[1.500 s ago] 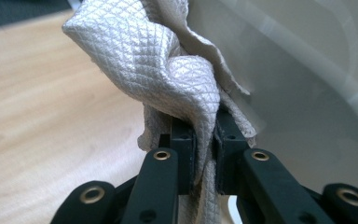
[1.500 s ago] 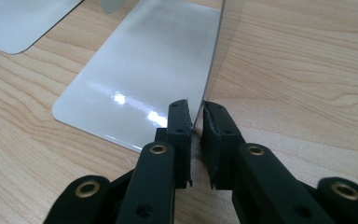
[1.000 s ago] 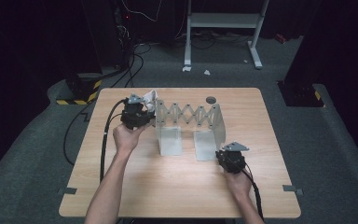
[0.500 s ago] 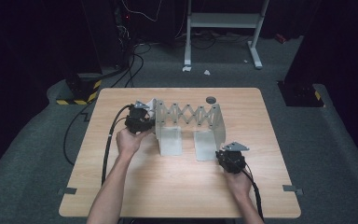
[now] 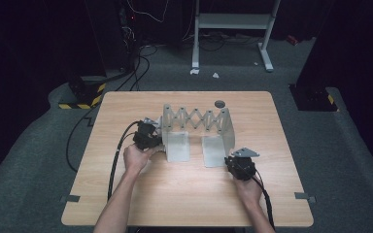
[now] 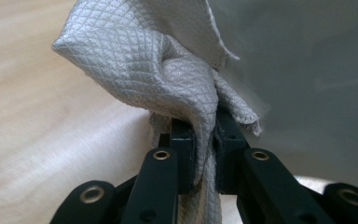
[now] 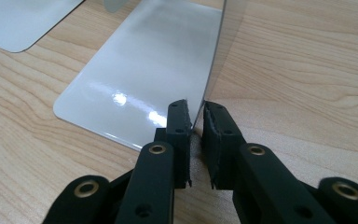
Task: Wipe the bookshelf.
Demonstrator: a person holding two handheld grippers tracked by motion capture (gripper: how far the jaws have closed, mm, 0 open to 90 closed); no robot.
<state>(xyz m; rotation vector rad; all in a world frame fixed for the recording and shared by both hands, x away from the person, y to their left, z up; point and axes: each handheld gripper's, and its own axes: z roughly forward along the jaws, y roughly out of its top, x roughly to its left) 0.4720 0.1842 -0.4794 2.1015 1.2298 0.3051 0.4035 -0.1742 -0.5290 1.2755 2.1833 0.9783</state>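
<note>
While the left hand-held gripper (image 6: 200, 140) is clamped on a crumpled grey cloth (image 6: 158, 70) against the left wall of the expandable metal bookend rack (image 5: 198, 131), the right hand-held gripper (image 7: 195, 140) is clamped on that rack's right upright plate (image 7: 212, 65). The rack stands near the centre of the desk (image 5: 184, 194), with a small dark disc (image 5: 219, 103) at its one o'clock.

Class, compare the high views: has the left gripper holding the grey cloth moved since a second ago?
Yes. The left gripper has slid toward the table's near edge, down the left upright panel of the grey metal accordion rack, from its top corner to its base.
</note>
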